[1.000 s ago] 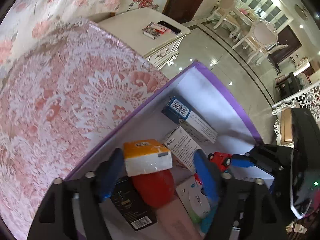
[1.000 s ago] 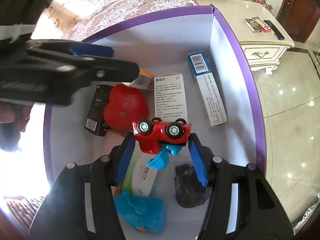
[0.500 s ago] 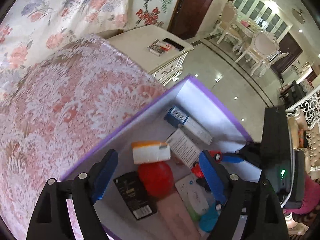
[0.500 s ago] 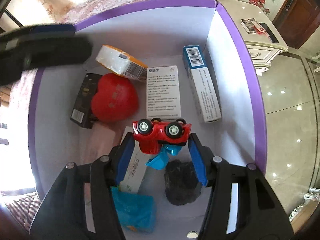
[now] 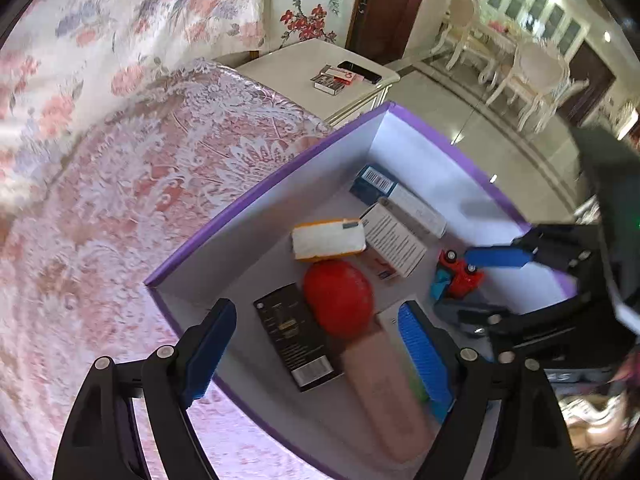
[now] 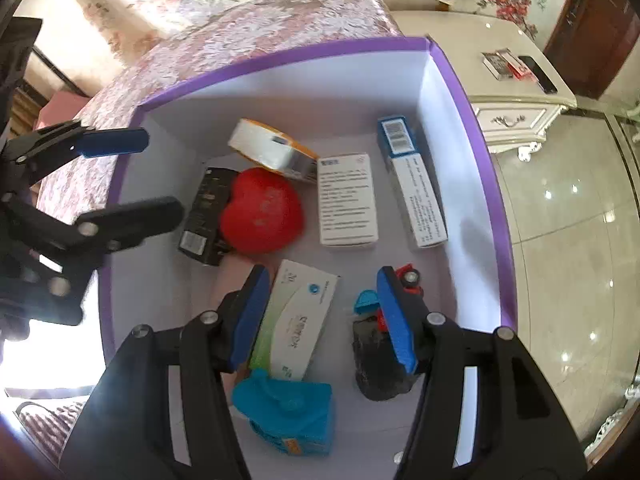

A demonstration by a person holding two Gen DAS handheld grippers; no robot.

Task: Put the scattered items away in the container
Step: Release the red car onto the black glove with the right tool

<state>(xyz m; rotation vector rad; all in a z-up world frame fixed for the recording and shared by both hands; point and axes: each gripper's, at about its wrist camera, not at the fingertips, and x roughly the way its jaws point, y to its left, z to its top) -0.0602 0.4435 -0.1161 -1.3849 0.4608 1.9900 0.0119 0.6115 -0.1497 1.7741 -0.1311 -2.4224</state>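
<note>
The purple-rimmed white box (image 6: pixel 280 60) (image 5: pixel 260 196) sits on a lace bed cover. In it lie a red heart (image 6: pixel 260 216), an orange-and-white pack (image 6: pixel 272 152), several cartons, a teal item (image 6: pixel 288 412) and a black lump (image 6: pixel 380 360). The red toy car (image 6: pixel 410 280) (image 5: pixel 460 276) rests on the box floor, partly hidden behind one finger of my right gripper. My right gripper (image 6: pixel 324 312) hangs open above a white-and-green carton, nothing between its pads. My left gripper (image 5: pixel 316 354) (image 6: pixel 162 176) is open and empty over the box's near-left corner.
A cream bedside cabinet (image 6: pixel 516 92) with a phone and small packs stands beyond the box's far corner. The pink lace bed cover (image 5: pixel 120 200) spreads left of the box. Glossy tiled floor (image 6: pixel 560 240) lies to the right, with dining chairs (image 5: pixel 536 68) far off.
The red car has left my right gripper's pads and lies in the box. My left gripper widened away from the orange-and-white pack and drew back toward the box's near-left corner.
</note>
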